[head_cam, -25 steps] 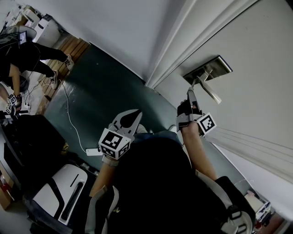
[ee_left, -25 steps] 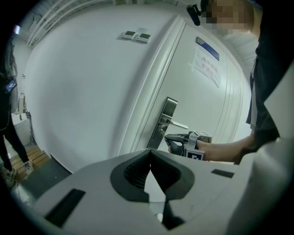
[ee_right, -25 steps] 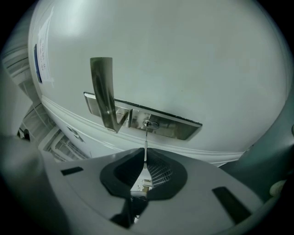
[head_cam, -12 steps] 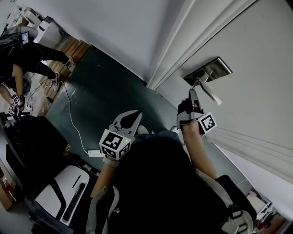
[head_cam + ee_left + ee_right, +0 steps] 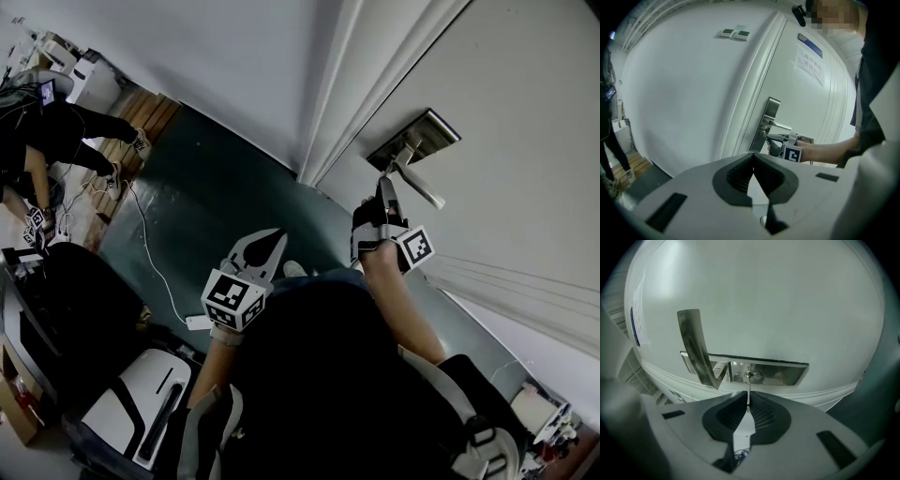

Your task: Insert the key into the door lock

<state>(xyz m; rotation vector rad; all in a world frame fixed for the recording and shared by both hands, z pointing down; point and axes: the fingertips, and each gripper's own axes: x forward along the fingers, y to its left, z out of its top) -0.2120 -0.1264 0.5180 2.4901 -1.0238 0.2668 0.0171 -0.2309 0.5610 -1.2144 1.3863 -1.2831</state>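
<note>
Door (image 5: 525,112) stood white before me, with its shiny lock plate (image 5: 773,372) and handle (image 5: 696,350). My left tongs (image 5: 753,155) were closed on nothing, low down. My right tongs (image 5: 748,404) pinched the key (image 5: 749,389), its tip at the keyhole (image 5: 753,376).

Key (image 5: 749,391): thin silver blade, pinched in the right claw (image 5: 748,405), pointing straight at the door (image 5: 778,301), tip touching the keyhole of the door lock (image 5: 753,376). How far in, can't tell. Lock: round cylinder in a brushed-metal plate (image 5: 785,373), just beside the lever handle (image 5: 696,350).
</note>
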